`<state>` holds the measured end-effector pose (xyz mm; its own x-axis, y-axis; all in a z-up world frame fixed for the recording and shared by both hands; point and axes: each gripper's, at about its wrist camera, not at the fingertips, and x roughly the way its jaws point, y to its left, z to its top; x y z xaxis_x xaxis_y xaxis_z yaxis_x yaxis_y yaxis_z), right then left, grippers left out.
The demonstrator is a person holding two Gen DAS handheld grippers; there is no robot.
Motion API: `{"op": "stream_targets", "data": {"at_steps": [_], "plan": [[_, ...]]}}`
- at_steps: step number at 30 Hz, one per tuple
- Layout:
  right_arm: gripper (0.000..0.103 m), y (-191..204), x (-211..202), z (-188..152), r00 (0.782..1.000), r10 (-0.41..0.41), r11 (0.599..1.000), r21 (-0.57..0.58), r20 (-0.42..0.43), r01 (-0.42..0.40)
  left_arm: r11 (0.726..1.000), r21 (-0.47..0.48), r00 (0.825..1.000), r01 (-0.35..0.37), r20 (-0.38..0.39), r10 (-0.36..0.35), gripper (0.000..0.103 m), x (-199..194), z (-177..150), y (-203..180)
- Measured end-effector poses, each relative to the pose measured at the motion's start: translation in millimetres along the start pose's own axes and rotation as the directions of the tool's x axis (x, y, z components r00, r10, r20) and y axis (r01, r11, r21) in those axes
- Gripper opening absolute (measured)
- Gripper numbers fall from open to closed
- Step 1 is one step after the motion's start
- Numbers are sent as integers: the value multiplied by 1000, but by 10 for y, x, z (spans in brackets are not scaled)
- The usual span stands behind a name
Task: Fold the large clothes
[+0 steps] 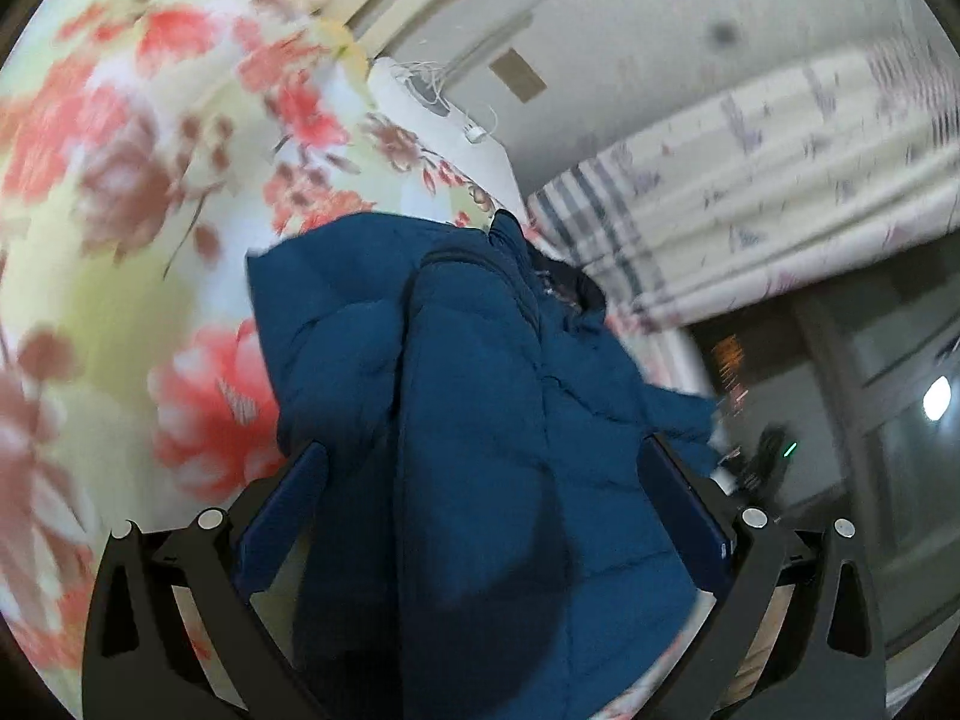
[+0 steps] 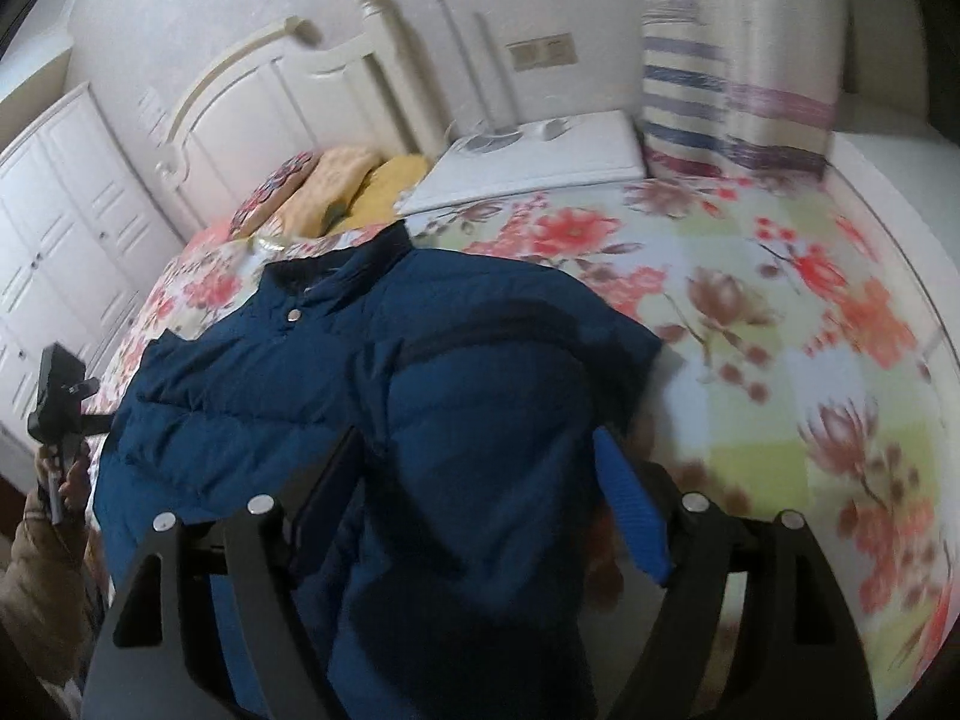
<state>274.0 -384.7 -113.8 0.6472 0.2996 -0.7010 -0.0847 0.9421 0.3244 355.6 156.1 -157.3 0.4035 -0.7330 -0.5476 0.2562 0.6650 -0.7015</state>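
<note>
Place: a home bedroom.
Bed (image 2: 780,324): floral cover, cream carved headboard (image 2: 288,90), pillows (image 2: 336,186) at its head end.
Storage: white panelled wardrobe (image 2: 54,216) by the wall.
Window side: patterned curtain (image 1: 780,162).
Wall: sockets (image 2: 540,51).

Blue quilted puffer jacket (image 2: 456,396) lying on floral bedspread (image 2: 780,312), partly folded. Stand-up collar (image 2: 336,264) pointing toward the headboard end, one metal snap (image 2: 294,315) visible just below it. One sleeve (image 1: 474,396) folded lengthwise over the body, forming a raised padded ridge down the middle (dark seam at its upper end). Fabric puffy, creased, uneven at the edges; far side panel spread flat toward the bed edge in the right wrist view. Lower hem not visible in either view. Darker lining showing at the neck opening (image 1: 564,288).
</note>
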Motion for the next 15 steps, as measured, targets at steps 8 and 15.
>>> {"op": "stream_targets", "data": {"at_steps": [8,15], "plan": [[78,-66,201,55,1000,26,999,23,-5,-26,968,236,996,-85,-17,92,99,235,203,-295],[40,-65,103,28,997,43,999,17,57,-44,952,242,977,-189,-49,206,64,671,426,-289]]}}
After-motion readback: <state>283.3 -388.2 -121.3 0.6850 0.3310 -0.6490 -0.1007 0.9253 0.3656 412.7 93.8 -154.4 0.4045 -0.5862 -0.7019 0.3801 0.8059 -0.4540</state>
